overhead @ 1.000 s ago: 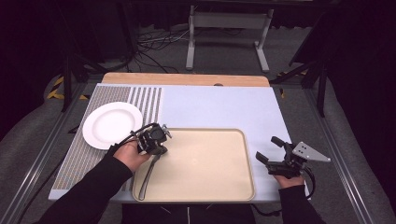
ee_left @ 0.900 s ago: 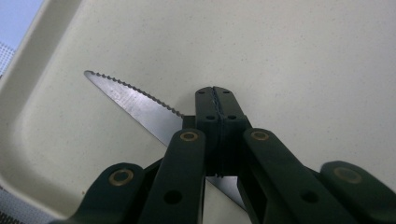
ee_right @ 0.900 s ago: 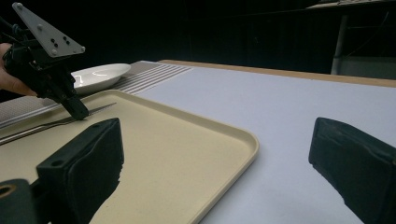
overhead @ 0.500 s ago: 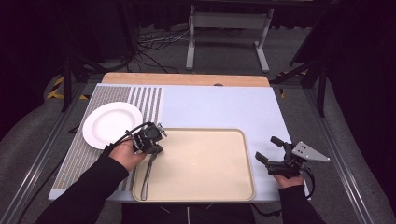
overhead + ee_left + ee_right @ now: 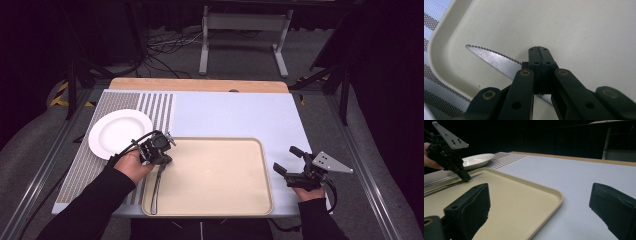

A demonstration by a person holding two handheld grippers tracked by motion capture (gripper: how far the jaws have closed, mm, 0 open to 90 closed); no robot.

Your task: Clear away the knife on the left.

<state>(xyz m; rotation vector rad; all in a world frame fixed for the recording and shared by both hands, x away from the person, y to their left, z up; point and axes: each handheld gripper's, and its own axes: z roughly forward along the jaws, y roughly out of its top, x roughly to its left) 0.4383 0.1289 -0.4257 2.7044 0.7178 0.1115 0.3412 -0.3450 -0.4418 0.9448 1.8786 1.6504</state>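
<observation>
Left tool [image 5: 162,150] hung over the left edge of the tray [image 5: 220,200], its jaws pressed together on the blade of a knife [image 5: 156,187]. From the left gripper view the serrated blade [image 5: 491,58] ran out to the left of the closed jaws and lay flat on the tray floor, near the rounded corner of the rim [image 5: 439,65]. From above, the knife's handle stretched back along the tray's left side toward the person. A left hand [image 5: 131,165] held that tool, with the sleeve coming up from the bottom edge.

Right tool [image 5: 290,167] sat at the right end of the tray on the white desk [image 5: 235,115], its jaws wide apart with nothing between them. Its own camera looked across the tray's corner [image 5: 554,195] toward the left tool [image 5: 465,178] and the knife under it.

A white plate [image 5: 117,132] rested on the striped mat [image 5: 120,102], just left of the tray, near the left tool.
</observation>
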